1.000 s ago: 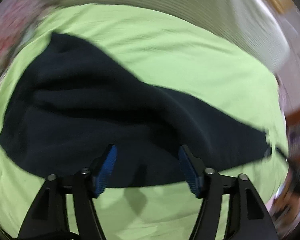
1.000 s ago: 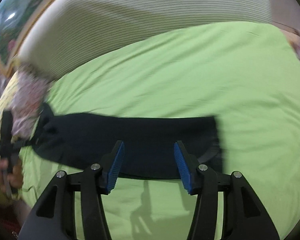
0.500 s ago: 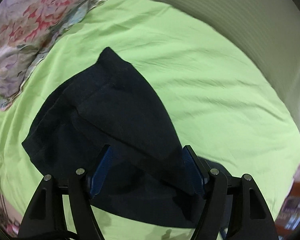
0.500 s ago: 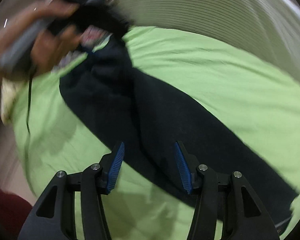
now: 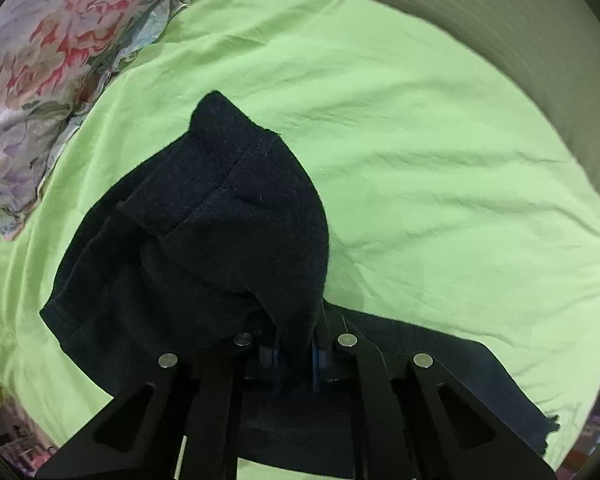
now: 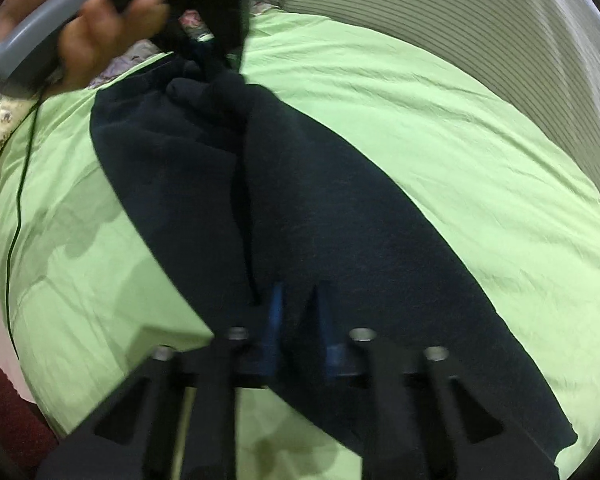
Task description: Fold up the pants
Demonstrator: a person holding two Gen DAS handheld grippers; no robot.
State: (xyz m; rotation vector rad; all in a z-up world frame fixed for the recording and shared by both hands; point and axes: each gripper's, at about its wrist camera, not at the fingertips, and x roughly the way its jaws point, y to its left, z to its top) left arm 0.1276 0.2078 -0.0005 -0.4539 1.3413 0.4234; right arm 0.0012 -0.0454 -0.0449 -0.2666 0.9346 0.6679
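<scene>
- Far left, up top: flowery pillow [image 5: 40,80] at the edge of the bed, well away from the work.
- Under everything: green sheet [image 5: 420,140], flat and wide, a good soft place for folding.
- A bit left of the middle: dark pants [image 5: 204,240], one part bunched up high in a peak, the rest lying flat on the sheet.
- Lifted like that so one part can go over the other, by the look of it.
- Bottom middle: left claw [image 5: 294,354], pinched almost closed, with a thick fold of the pants squeezed between the blue pads.
- Seen from the other claw, top left: left hand [image 6: 96,48] around a gray handle, high over the bed, pants hanging down from there.
- Thin black wire [image 6: 14,240] trailing down from that handle, along the left side.
- Middle of that view: pants stretched in a long dark strip, from top left down to bottom right, with a deep crease along the middle.
- Bottom middle: right claw [image 6: 298,320], fingers close together, only a small gap left.
- Pants cloth right in that gap, most likely gripped, though blurry.
- Both ends held at once, probably to keep the strip from sagging during the fold.
- Far right: striped wall [image 6: 520,60] curving behind the bed, touching nothing.
</scene>
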